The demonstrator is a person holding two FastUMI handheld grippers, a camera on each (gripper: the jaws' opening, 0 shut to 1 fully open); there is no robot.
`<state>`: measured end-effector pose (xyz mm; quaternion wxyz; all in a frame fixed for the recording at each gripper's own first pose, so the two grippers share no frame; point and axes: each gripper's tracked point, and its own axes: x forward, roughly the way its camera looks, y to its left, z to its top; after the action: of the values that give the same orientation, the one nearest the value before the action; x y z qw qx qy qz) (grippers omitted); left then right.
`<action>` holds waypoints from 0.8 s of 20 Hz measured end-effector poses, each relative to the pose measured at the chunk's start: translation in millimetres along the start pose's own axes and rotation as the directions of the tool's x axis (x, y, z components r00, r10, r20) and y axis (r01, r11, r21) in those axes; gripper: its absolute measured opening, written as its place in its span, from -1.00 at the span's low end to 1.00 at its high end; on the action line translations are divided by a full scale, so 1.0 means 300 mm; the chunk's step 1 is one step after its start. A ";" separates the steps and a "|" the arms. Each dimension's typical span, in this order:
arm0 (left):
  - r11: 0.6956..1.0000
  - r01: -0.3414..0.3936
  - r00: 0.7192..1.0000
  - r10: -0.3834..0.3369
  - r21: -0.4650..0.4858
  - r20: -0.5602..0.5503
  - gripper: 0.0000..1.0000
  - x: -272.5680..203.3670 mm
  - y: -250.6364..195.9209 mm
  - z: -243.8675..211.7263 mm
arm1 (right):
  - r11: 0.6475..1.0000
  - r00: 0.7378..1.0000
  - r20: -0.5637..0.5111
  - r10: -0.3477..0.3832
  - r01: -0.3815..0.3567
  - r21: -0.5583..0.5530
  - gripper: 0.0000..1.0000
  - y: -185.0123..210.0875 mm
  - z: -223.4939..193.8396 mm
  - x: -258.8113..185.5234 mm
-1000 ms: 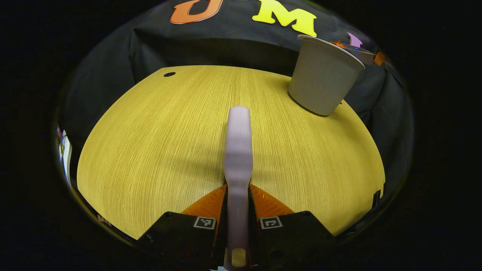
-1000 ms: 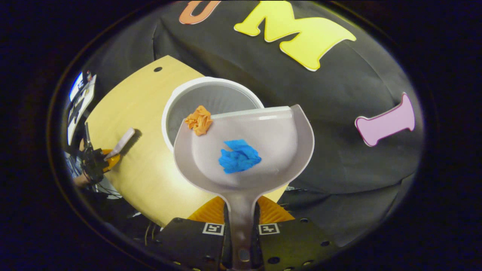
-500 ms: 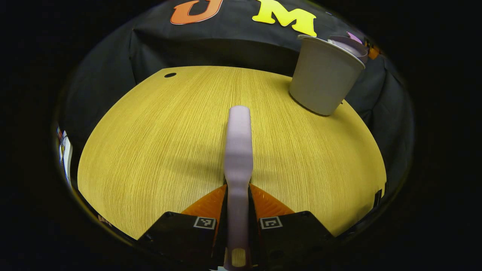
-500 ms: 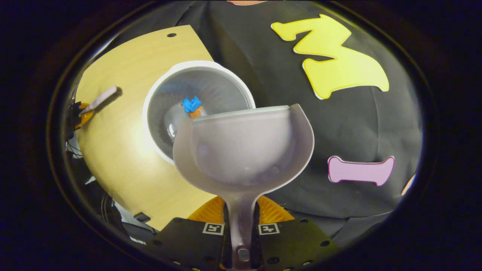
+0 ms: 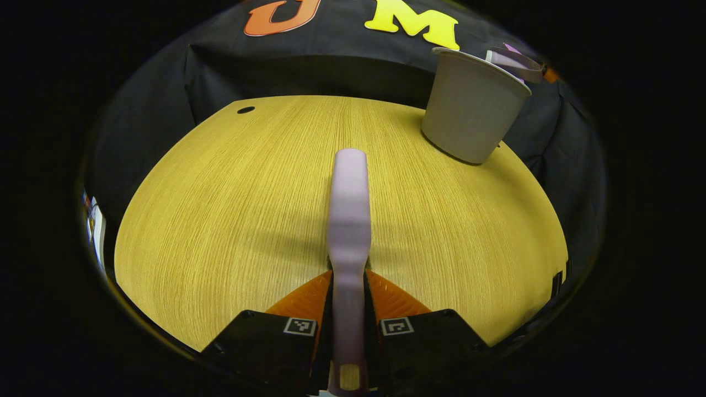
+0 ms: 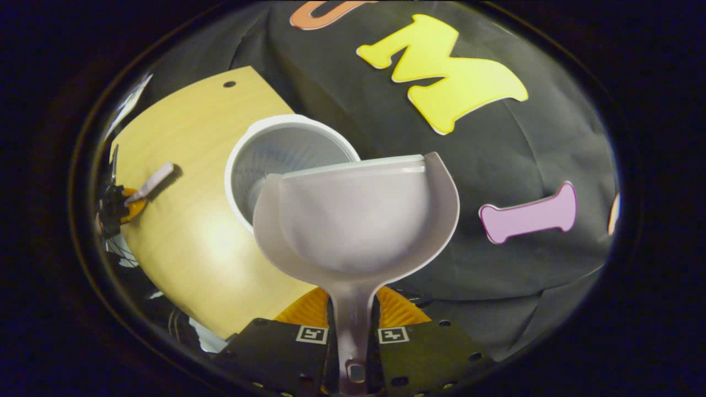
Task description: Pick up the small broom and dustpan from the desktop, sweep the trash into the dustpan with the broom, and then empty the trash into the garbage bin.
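At the far left of the right gripper view, the left gripper (image 6: pixel 124 207) sits small and distant at the near edge of the pale yellow wood-grain desktop (image 6: pixel 182 242), its fingers closed on the small pale lilac plastic broom (image 6: pixel 156 179), whose handle sticks out over the wood. In the left gripper view the same grip shows close up: the left gripper (image 5: pixel 348 331) has both fingers pressed on the broom (image 5: pixel 348 220), which points straight ahead over bare desktop (image 5: pixel 231 209), and it has barely shifted over the last second. Further right in that view the round off-white plastic garbage bin (image 5: pixel 471 107) stands near the far right corner of the desk, with the rim of the pale grey plastic dustpan (image 5: pixel 513 58) peeking above it. The change is in the right gripper view: a second ago a crumpled orange paper and a crumpled blue one lay in the pan, half a second ago they were dropping into the bin, and now the dustpan (image 6: pixel 356 220) is bare inside. The right gripper (image 6: pixel 353 333) clamps its handle between both fingers, and the pan hangs with its lip over the near right part of the garbage bin (image 6: pixel 287 160). What can be seen of the bin's inside shows no paper, the dustpan hiding the rest. Judged from this, the emptying step is done and no trash shows on the desk, so little seems left beyond drawing the pan back and perhaps setting both tools down.
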<state>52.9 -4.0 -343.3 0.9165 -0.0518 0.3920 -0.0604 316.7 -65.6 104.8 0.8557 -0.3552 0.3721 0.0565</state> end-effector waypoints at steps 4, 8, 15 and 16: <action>1.000 -0.002 1.000 0.002 0.008 0.004 -0.43 0.005 -0.001 0.001 | 0.972 0.994 0.080 0.077 -0.092 0.217 -0.64 0.108 -0.149 -0.139; 1.000 -0.010 1.000 0.010 0.024 0.008 -0.43 0.005 -0.001 -0.008 | 0.911 0.986 0.107 0.130 -0.162 0.380 -0.63 0.309 -0.386 -0.213; 0.999 -0.021 0.999 0.020 0.029 0.026 -0.41 0.008 -0.005 -0.007 | 0.691 0.947 0.038 0.320 -0.261 0.674 -0.64 0.893 -0.737 -0.029; 0.999 -0.024 0.999 0.024 0.030 0.029 -0.41 0.008 -0.004 -0.003 | 0.678 0.946 0.028 0.323 -0.252 0.690 -0.64 0.963 -0.754 0.026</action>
<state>53.8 -5.6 -345.5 0.9233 -0.0341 0.3786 -0.0546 83.0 0.3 -170.3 0.8871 0.0466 0.4581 0.0319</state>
